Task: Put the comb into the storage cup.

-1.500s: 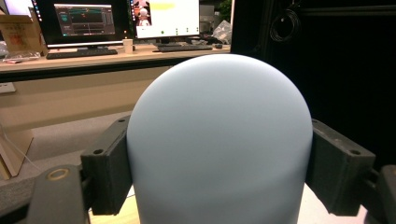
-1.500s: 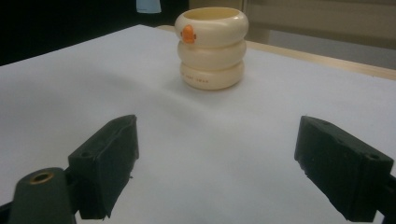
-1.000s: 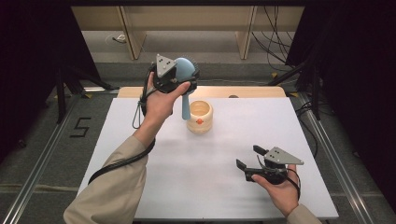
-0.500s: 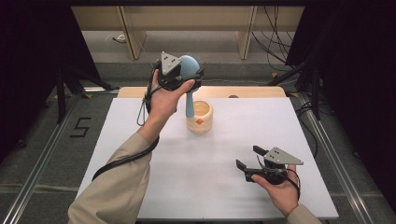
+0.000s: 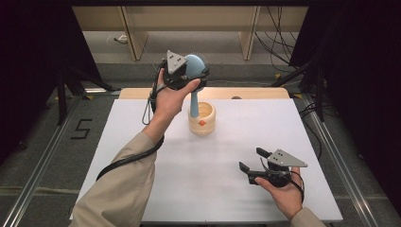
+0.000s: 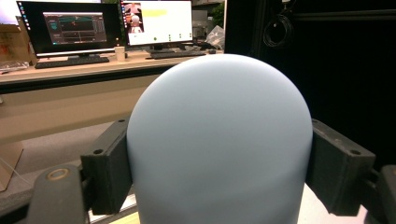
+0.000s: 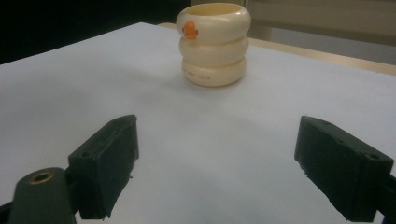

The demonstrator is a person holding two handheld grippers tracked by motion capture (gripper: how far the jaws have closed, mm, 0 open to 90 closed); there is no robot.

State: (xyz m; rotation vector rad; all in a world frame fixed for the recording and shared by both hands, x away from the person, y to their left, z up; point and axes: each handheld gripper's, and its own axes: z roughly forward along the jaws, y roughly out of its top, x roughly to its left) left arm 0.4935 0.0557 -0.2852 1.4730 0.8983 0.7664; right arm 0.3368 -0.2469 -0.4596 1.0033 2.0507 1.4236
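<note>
My left gripper (image 5: pixel 196 71) is raised above the far side of the table and is shut on the round head of a pale blue brush (image 5: pixel 194 101). The brush's handle hangs down to the left rim of a cream ringed cup (image 5: pixel 203 120) with an orange duck mark; I cannot tell whether its tip is inside. In the left gripper view the blue head (image 6: pixel 219 135) sits pressed between both black jaws of the left gripper (image 6: pixel 219 168). My right gripper (image 5: pixel 251 159) rests low at the front right, open and with nothing in it. Its view faces the cup (image 7: pixel 215 44) past the right gripper's (image 7: pixel 217 168) spread jaws.
The white table top (image 5: pixel 189 189) has a wooden strip (image 5: pixel 255 92) along its far edge. Behind it stand desk legs and cables on the floor. A desk with monitors (image 6: pixel 93 25) shows beyond the brush head.
The left hand has carried the brush slightly to the right, bringing its handle over the cup's left rim. The right hand has not moved.
</note>
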